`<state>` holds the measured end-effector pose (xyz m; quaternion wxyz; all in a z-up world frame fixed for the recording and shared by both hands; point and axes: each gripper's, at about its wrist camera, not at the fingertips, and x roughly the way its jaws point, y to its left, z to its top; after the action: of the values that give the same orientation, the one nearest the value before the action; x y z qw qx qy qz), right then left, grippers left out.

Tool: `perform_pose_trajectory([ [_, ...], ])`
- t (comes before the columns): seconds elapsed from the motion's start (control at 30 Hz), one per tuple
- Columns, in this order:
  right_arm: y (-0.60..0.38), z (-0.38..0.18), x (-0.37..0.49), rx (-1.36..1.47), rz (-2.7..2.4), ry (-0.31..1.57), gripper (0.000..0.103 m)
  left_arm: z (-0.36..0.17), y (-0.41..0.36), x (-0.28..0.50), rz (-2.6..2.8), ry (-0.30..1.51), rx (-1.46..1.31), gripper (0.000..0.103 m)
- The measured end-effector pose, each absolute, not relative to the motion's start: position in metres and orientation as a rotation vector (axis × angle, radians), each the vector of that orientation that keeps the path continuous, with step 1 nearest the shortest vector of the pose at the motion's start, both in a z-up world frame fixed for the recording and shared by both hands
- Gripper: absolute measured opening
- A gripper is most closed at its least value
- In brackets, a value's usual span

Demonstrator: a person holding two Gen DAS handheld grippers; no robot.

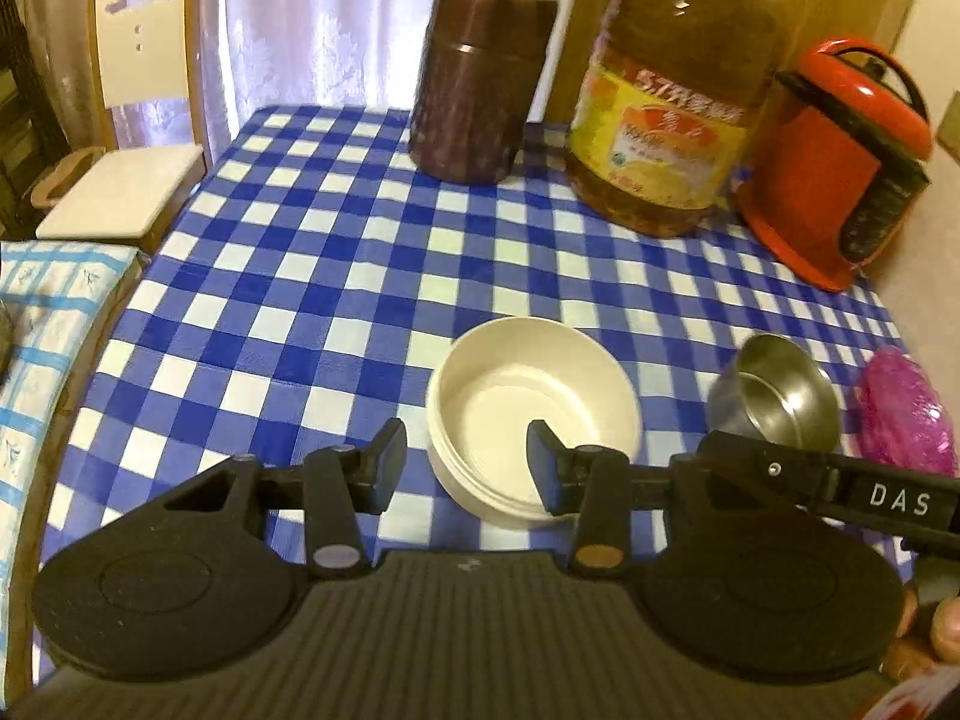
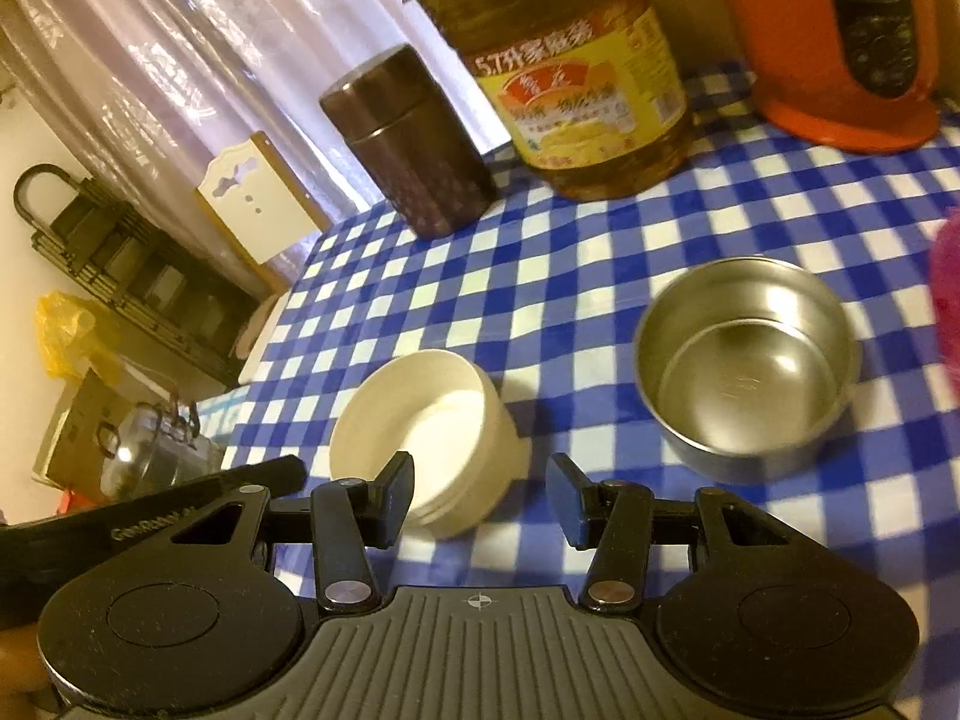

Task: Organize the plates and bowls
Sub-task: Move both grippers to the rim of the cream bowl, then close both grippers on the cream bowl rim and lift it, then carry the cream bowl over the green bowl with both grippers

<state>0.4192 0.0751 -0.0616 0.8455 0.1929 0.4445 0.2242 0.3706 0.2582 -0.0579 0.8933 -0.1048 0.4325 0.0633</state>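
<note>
Blue-and-white checked cloth covers the tabletop (image 1: 312, 276), and two bowls sit on it side by side, a little apart. The white bowl (image 1: 531, 414) stands upright just ahead of the left claw (image 1: 465, 468), whose fingers are spread with nothing between them; its right finger (image 1: 549, 468) shows in front of the bowl's near rim, though contact cannot be told. The steel bowl (image 2: 747, 366) lies to the right of the white one, also upright and empty. The right claw (image 2: 483, 498) hangs above the cloth between the two bowls, its fingers apart and gripping nothing. Along the far edge stand a brown canister (image 1: 480, 75), a large oil bottle (image 1: 672, 108) with a yellow label and a red cooker (image 1: 840, 162). A pink object (image 1: 906, 414) sits just right of the steel bowl.
</note>
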Motion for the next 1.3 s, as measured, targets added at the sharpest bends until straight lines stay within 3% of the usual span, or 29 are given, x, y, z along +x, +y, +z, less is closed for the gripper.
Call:
perform_pose_trajectory([
  [0.4,0.101,-0.097,0.462,0.397,0.488,1.023,0.036,-0.095,0.277,0.408,0.094,0.987,-0.259,0.03],
  [0.67,0.103,-0.105,0.468,0.384,0.487,1.035,0.025,-0.107,0.279,0.412,0.086,1.015,-0.281,0.014],
  [0.9,0.106,-0.104,0.467,0.374,0.486,1.031,0.014,-0.104,0.275,0.408,0.088,1.025,-0.283,0.013],
  [1.3,0.089,-0.063,0.439,0.414,0.487,0.971,0.012,-0.061,0.26,0.377,0.073,0.959,-0.307,0.013],
])
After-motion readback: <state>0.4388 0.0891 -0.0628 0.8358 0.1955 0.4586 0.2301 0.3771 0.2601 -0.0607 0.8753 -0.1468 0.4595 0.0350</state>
